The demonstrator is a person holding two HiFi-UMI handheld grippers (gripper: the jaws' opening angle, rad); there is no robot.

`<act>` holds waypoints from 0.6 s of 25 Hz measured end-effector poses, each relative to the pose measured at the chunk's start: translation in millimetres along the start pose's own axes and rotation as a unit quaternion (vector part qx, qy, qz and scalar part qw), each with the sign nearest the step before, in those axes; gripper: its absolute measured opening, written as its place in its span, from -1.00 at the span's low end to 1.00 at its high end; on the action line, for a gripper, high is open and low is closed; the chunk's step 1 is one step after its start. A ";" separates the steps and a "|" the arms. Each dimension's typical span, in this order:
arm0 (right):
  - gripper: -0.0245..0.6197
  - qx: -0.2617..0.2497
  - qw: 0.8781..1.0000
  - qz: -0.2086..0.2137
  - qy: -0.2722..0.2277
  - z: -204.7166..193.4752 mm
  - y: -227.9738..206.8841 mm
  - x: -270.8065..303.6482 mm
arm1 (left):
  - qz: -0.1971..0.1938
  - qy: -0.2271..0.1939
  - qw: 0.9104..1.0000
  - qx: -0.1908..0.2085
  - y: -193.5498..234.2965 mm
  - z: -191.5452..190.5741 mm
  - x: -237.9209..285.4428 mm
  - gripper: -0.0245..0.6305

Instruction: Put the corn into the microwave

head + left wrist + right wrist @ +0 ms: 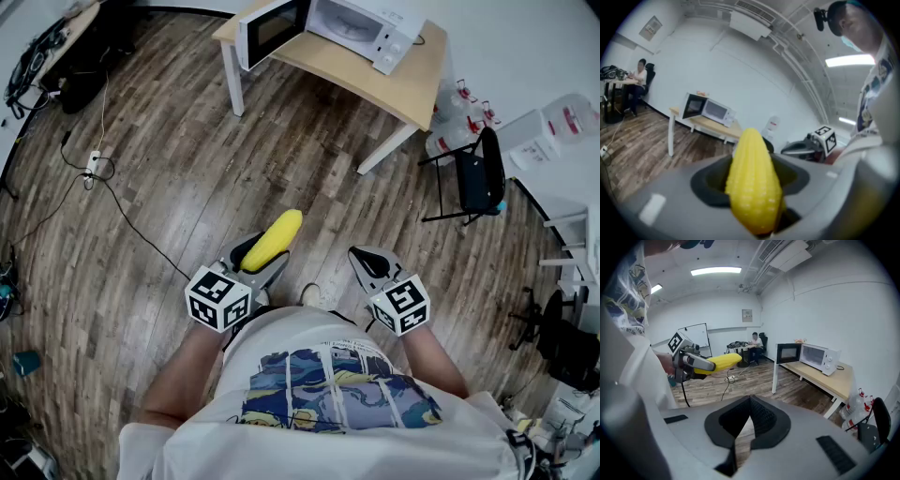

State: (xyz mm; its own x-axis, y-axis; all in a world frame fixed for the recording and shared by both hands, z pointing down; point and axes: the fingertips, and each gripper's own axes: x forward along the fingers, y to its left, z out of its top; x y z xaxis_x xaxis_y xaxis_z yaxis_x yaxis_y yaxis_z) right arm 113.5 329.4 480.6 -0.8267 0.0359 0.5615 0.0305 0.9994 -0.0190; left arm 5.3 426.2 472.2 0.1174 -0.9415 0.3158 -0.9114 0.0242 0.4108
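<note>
corn sits clamped in the left claw, right claw closed on nothing; reaching the open microwave remains.

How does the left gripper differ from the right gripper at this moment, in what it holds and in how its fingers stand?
The left gripper holds the yellow corn, whose tip sticks out forward; the right gripper holds nothing. The left gripper's fingers stand apart, pressed on the corn, while the right gripper's fingers are closed together. Both are gray and point toward the microwave, whose door is open.
</note>
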 end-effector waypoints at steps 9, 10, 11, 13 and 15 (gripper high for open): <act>-0.90 0.031 1.000 0.005 0.003 -43.1 -70.0 -63.3 | -0.008 0.000 1.000 -0.008 -70.0 11.3 81.5 -0.15; -0.90 0.037 0.999 0.005 0.000 -46.5 -78.6 -67.8 | -0.009 0.000 1.000 -0.012 -74.5 12.7 89.2 -0.15; -0.90 0.043 0.999 0.004 -0.003 -50.3 -86.6 -71.1 | -0.007 0.001 1.000 -0.012 -77.6 13.8 95.6 -0.15; -0.90 0.056 0.998 0.006 -0.007 -57.9 -99.1 -74.1 | 0.004 0.005 1.000 -0.006 -79.9 16.0 104.4 -0.15; -0.90 0.062 0.998 0.016 -0.012 -61.2 -108.1 -72.5 | 0.013 0.000 1.000 -0.010 -78.4 19.8 110.8 -0.15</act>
State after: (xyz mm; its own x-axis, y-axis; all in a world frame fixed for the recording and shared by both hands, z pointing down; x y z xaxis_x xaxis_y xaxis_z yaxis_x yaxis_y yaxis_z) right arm 204.6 218.6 492.6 -0.8395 0.0659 0.5393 -0.0114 0.9903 -0.1387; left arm 81.9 313.3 458.1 0.0931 -0.9403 0.3274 -0.9060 0.0564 0.4196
